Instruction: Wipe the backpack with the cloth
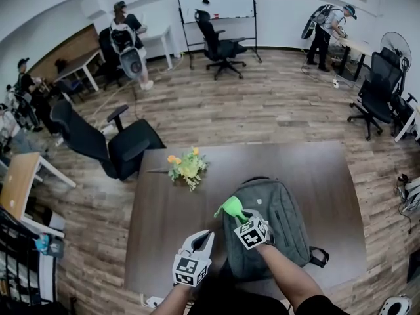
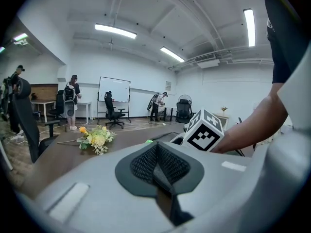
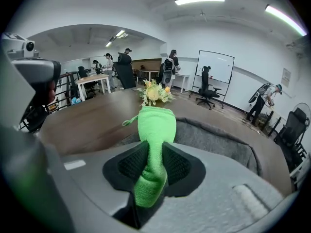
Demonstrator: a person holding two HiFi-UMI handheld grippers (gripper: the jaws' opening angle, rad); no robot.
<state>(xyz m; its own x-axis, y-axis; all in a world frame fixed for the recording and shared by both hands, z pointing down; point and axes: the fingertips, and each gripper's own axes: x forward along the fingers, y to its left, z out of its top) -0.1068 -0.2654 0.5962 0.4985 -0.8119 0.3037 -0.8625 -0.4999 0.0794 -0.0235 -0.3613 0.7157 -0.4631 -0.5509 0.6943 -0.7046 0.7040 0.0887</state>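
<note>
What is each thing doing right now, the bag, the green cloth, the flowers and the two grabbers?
backpack: lying flat on the table.
cloth: pinched in the right gripper, held over the backpack.
right gripper: fingers shut on the cloth.
left gripper: fingers shut, nothing between them.
flowers: lying on the table.

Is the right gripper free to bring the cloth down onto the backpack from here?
Probably yes. The right gripper is shut on the green cloth, held over the edge of the grey backpack. Nothing shows between them, and the left gripper sits off to the side.
</note>
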